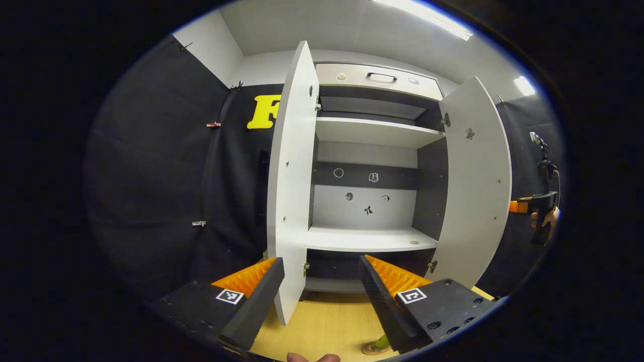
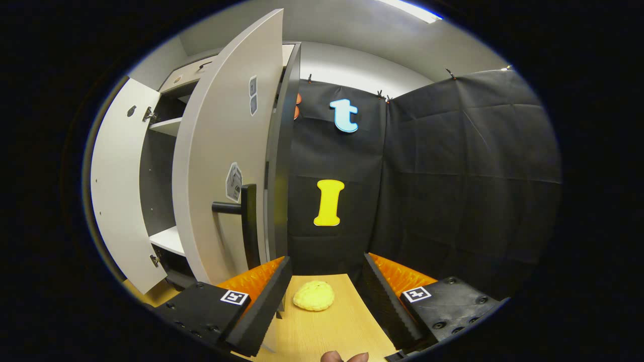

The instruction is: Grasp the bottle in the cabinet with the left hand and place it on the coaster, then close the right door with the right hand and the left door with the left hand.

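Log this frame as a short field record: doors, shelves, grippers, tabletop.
left door: open
right door: open, black handle on its outer face
cabinet shelves: bare where visible
left gripper: open, empty, facing the cabinet
right gripper: open, empty, beside the right door
tabletop: wooden, yellow lumpy object lying on it

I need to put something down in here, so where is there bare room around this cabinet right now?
The lower shelf lies bare between the two open doors, apart from a small round thing near its right end. The upper shelf is bare too. The wooden table is free around the yellow lump. It is tight beside the right door's handle.
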Motion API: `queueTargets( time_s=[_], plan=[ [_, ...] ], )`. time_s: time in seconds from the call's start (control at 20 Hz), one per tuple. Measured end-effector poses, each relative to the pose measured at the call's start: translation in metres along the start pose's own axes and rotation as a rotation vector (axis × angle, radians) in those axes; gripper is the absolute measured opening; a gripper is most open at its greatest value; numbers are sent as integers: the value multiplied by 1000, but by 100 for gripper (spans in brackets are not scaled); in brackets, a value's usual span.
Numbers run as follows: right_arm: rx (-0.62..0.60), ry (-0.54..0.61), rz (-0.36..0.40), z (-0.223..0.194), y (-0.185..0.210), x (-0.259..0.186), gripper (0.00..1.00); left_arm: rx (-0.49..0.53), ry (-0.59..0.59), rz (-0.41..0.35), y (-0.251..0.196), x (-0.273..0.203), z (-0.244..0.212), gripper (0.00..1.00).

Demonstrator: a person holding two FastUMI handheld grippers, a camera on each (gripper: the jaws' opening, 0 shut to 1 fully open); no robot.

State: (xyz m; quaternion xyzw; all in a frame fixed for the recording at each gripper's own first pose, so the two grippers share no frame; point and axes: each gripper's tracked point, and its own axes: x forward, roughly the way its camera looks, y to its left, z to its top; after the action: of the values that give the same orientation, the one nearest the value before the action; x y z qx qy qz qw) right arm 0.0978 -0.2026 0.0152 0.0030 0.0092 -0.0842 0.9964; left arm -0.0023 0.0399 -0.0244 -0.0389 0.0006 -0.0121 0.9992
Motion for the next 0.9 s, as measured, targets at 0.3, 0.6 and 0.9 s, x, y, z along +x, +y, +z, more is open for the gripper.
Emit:
queueTargets(
  time_s=[0.3, 0.6, 0.9],
  plan=[
    [50, 6, 8, -5, 17, -8, 94, 20, 2, 13, 29, -1, -3, 95],
    [55, -7, 78, -6, 75, -15, 95, 12, 11, 21, 54, -6, -4, 95],
    [61, 4, 153, -9, 133, -10, 95, 7, 8, 22, 67, -9, -3, 95]
  ],
)
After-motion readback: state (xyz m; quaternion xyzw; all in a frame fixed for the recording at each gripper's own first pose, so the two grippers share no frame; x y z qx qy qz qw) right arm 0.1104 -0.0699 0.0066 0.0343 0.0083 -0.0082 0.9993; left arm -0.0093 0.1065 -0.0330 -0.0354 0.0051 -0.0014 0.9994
